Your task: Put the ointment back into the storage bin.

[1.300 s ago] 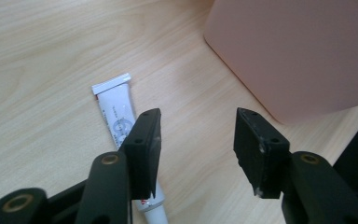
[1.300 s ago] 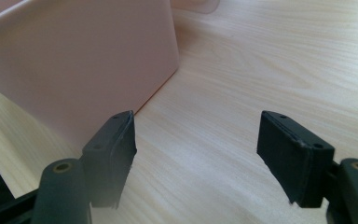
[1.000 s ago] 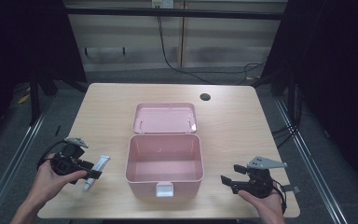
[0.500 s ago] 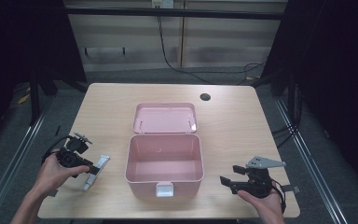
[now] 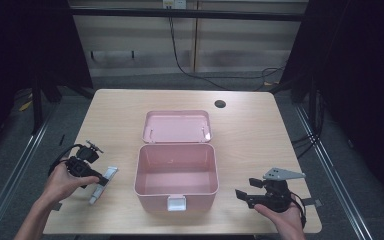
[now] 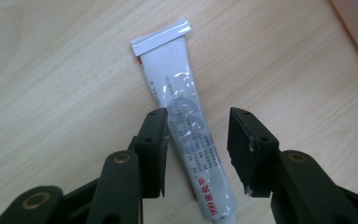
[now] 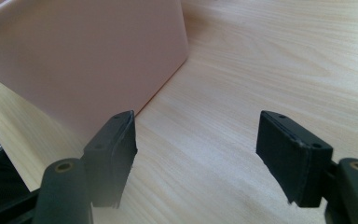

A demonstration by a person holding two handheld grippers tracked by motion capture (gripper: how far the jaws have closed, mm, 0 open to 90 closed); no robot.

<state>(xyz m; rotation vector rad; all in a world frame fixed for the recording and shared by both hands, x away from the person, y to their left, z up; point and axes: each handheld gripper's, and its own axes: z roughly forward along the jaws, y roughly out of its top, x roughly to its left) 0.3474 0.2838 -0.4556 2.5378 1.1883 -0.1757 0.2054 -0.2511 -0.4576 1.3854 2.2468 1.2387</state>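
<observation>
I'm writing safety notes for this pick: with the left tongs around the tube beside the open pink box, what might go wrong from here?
1. The left tongs straddle the white tube at a slant, jaws still open; closing may twist or flick it away.
2. The grip falls on the soft middle, so a hard squeeze might force paste toward the cap.
3. The pink box stands close on the tube's right; a low carry may clip its rim.

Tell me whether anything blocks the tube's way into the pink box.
Nothing visible does. The tube lies flat between the left gripper's open jaws, bare table beside it, and the pink box stands open and empty, its lid folded back.
</observation>
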